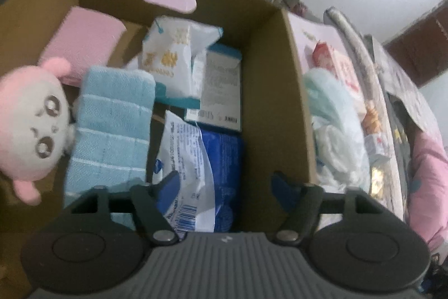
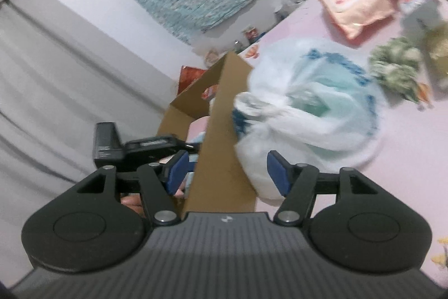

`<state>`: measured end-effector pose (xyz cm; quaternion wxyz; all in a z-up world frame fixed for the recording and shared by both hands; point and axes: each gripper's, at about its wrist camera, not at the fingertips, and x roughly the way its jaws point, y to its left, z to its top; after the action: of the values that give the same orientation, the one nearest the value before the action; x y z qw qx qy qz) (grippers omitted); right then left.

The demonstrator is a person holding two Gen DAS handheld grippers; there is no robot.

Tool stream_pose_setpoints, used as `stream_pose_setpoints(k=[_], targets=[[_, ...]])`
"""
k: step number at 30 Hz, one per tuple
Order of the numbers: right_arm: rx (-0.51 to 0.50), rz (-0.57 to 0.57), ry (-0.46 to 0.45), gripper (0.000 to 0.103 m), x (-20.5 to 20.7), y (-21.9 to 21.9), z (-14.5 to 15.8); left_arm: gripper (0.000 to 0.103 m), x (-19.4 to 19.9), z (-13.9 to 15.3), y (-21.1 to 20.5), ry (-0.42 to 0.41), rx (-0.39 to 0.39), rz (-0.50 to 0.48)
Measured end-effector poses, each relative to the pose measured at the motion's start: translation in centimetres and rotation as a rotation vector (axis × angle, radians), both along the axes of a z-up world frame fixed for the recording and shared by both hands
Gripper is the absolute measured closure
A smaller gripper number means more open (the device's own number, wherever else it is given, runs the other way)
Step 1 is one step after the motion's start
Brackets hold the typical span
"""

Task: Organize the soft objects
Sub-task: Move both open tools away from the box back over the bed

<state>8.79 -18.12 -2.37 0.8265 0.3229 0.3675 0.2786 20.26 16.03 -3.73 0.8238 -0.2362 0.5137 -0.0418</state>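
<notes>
A brown cardboard box [image 1: 268, 74] fills the left wrist view. Inside lie a pink plush toy [image 1: 30, 125], a light blue towel [image 1: 112, 128], a folded pink cloth [image 1: 84, 41], a white tissue pack [image 1: 173, 58], a teal-edged pack [image 1: 221, 86] and a blue-and-white pack [image 1: 201, 159]. My left gripper [image 1: 225, 187] hangs open over the blue-and-white pack without pressing on it. In the right wrist view my right gripper [image 2: 228, 170] is open and holds nothing. The box's corner wall [image 2: 221, 131] shows between its fingers, and a white plastic bag [image 2: 308, 102] with teal contents lies just to the right.
The box stands on a pink sheet [image 2: 392, 187]. Beside it lie the white bag [image 1: 336, 136], a pink pack [image 2: 355, 2] and a green fuzzy thing [image 2: 394, 66]. A black housing [image 2: 107, 143] reaches over the box's left side. A grey curtain hangs at the left.
</notes>
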Motion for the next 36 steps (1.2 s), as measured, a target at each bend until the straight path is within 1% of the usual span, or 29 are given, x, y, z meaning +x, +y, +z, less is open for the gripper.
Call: stream_pose_setpoints(k=[2,4,6,8,12,16,19,22,25,32,36], targets=[[0.000,-0.024,0.008,0.034,-0.8,-0.7,-0.8,0.019,-0.8,1.1,0.2,-0.030,0.006,0.023],[0.007,-0.049,0.011,0.029,-1.5,-1.6,-1.6,0.013,-1.8,2.3,0.5,-0.048,-0.009,0.059],[0.018,-0.077,0.017,0.027,-2.0,-2.5,-2.3,0.013,-3.0,3.3,1.0,-0.069,-0.032,0.104],[0.031,-0.099,0.019,0.026,-2.6,-3.3,-2.8,0.013,-4.3,4.6,1.0,-0.101,-0.027,0.142],[0.037,-0.131,0.012,0.024,-3.8,-4.9,-3.3,0.011,-7.3,7.7,0.0,-0.186,0.046,0.173],[0.056,-0.145,0.010,0.024,-5.0,-6.4,-3.8,0.007,-10.2,10.5,-2.1,-0.288,0.122,0.161],[0.063,-0.150,0.002,0.023,-5.9,-7.2,-3.8,0.004,-12.2,12.0,-4.2,-0.352,0.160,0.140],[0.064,-0.155,-0.009,0.023,-6.7,-8.1,-3.6,0.003,-13.7,12.6,-6.8,-0.401,0.188,0.086],[0.067,-0.164,-0.025,0.023,-7.6,-9.0,-3.4,0.002,-14.5,12.9,-9.4,-0.432,0.197,0.018],[0.086,-0.188,-0.053,0.022,-9.1,-11.0,-3.5,0.002,-14.2,13.5,-15.4,-0.452,0.236,-0.124],[0.092,-0.206,-0.062,0.022,-9.3,-12.1,-3.7,0.002,-12.8,14.0,-18.6,-0.430,0.245,-0.211]])
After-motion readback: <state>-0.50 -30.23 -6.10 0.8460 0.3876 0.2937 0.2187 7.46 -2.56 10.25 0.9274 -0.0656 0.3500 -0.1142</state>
